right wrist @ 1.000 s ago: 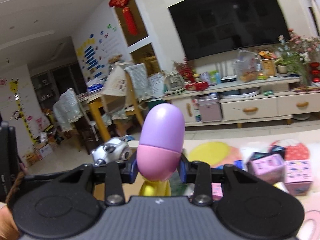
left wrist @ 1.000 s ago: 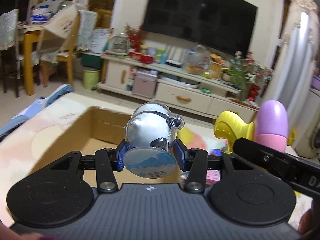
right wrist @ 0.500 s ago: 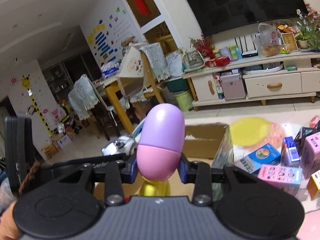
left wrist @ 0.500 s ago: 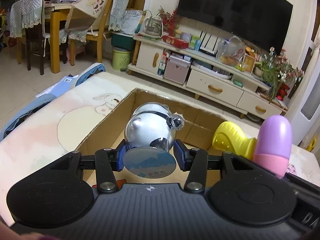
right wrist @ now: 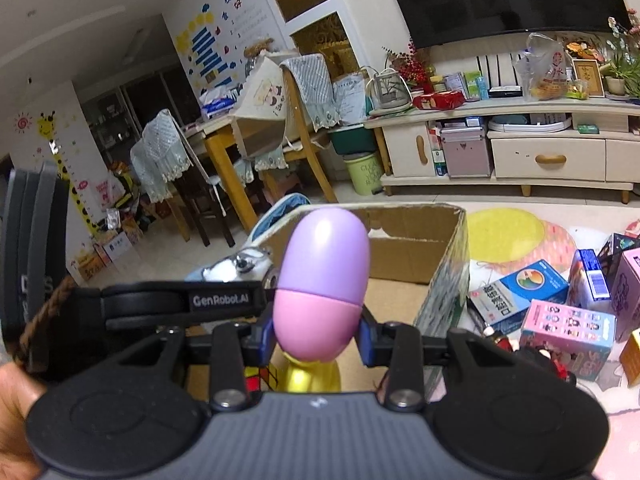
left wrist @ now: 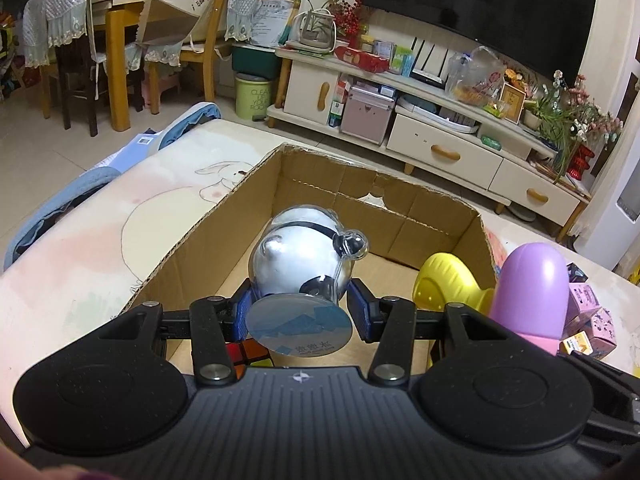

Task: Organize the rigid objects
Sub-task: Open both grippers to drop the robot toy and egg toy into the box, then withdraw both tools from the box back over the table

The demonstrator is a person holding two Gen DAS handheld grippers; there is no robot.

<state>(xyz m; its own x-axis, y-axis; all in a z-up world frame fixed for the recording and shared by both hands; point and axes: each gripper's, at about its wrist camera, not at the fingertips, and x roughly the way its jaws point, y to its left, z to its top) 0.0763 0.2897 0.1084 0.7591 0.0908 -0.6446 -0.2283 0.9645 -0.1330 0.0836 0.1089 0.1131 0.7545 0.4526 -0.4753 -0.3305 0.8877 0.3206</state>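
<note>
Left wrist view: the left tongs [left wrist: 301, 314] are clenched on a clear panda-shaped figure [left wrist: 300, 256], its round base disc facing the camera, and hold it over the open cardboard box [left wrist: 208, 240]. A colour-tiled puzzle cube [left wrist: 248, 354] already lies on the box floor directly beneath these tongs. At right, the right tongs carry a purple-and-pink capsule toy [left wrist: 534, 292] with a yellow foot [left wrist: 448, 286], close beside the box's right wall.

Right wrist view: the right tongs [right wrist: 318, 340] are clenched on the pink lower half of the capsule toy [right wrist: 322, 280]; the left tongs' arm crosses just in front, with the panda figure [right wrist: 240, 266] beyond it. Small printed cartons [right wrist: 566, 330] lie loose on the worktop [right wrist: 508, 236] to the right of the box [right wrist: 416, 254].

Hazards, as judged from these views:
1. The two tongs converge on one box mouth; a crossed path could knock either toy loose or jam the arms.
2. The panda's body is rounded and glossy, so the pads bear on curved sides; a tilt or jolt could let it slip out and drop.
3. Released directly above the cube, the panda may land on it and roll or tip.
4. The capsule is held by one half only; if the halves part, the purple cap could come away.
5. The capsule's foot may catch the torn box rim on entry.
</note>
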